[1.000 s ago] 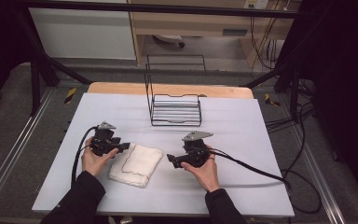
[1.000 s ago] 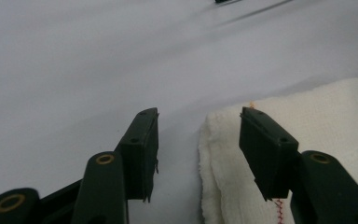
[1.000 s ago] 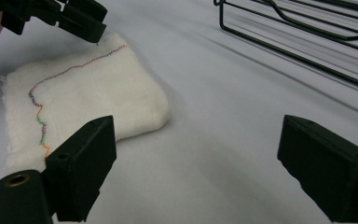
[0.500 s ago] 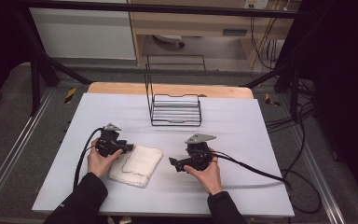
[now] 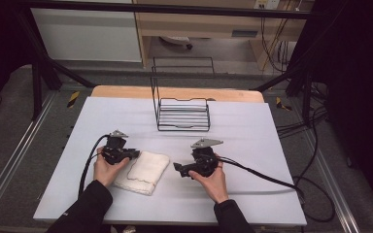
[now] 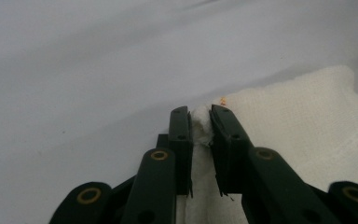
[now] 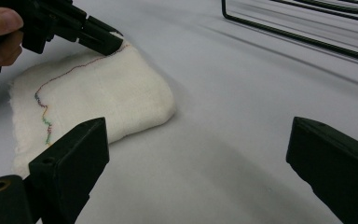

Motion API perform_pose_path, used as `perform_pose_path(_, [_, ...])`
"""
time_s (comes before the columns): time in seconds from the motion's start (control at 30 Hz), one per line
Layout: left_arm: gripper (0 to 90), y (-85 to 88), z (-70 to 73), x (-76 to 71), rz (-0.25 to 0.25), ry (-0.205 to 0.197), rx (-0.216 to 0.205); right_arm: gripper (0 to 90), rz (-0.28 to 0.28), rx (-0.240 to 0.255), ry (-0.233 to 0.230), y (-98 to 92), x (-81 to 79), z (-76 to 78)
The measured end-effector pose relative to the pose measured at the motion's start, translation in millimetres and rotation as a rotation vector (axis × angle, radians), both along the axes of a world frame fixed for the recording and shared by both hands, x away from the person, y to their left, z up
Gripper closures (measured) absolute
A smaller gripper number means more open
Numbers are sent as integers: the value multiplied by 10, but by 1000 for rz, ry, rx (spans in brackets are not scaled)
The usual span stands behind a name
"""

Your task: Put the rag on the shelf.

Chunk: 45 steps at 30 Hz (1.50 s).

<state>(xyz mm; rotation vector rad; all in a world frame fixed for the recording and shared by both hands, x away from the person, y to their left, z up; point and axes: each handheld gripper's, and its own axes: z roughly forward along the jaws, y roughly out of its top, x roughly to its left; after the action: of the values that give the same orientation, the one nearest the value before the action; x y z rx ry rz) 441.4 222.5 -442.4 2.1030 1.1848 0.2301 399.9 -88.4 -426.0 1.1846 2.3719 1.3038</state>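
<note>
Cloth: a folded white woven cloth (image 5: 142, 171) with a thin multicoloured stitched line lies flat on the pale grey worktop (image 5: 252, 126), near the front edge and left of centre.
Left gripper: the black left gripper (image 5: 135, 154) sits at the cloth's far left corner, held in the person's left hand (image 5: 108, 168).
Left fingers: nearly together and pinching a small raised fold of the cloth's corner; they have just been closing, with the cloth between them.
Right gripper: the black right gripper (image 5: 177, 168) rests low over bare worktop just right of the cloth, apart from it, held in the right hand (image 5: 212, 180).
Right fingers: wide apart, with nothing between them.
Rack: a black wire rack (image 5: 182, 109) stands at the middle of the far half of the worktop, well apart from the cloth.
Left gripper view: shows the pinch up close, with white fabric (image 6: 202, 125) squeezed up between the two black fingers (image 6: 181, 135) and a tiny orange thread at the corner.
Right gripper view: shows the coloured stitching running across the cloth (image 7: 98, 93), the left gripper (image 7: 106, 44) biting its far corner, and its own spread fingers (image 7: 70, 158).
High view: shows the layout of hands, cloth and rack; the pinch itself is too small to make out there.
Against the earlier frame: the left gripper has come slightly nearer the cloth corner; the right gripper, cloth and rack lie as before.
</note>
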Motion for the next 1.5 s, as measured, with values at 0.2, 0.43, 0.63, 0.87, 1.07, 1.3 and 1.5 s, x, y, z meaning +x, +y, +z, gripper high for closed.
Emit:
perform_pose_path(0.2, [805,-15,2,-7,-7,-11,16,114,6,-10,11,200,60,-72])
perform_pose_path(0.43, [807,-28,4,-11,-13,-19,27,250,-24,16,25,383,170,-141])
perform_pose_path(0.63, [806,-28,2,-11,-18,-27,34,384,-41,-4,31,499,196,-185])
perform_pose_path(0.87, [804,-25,-1,-10,-29,-35,36,498,-36,-28,60,555,214,-265])
perform_pose_path(1.07, [803,-17,-1,-4,-29,-27,27,621,-37,-5,99,580,205,-297])
perform_pose_path(1.3, [816,-9,4,5,-24,-16,16,736,-35,22,154,583,228,-293])
perform_pose_path(1.5, [832,10,2,9,-18,-11,-4,811,-39,41,166,583,224,-282])
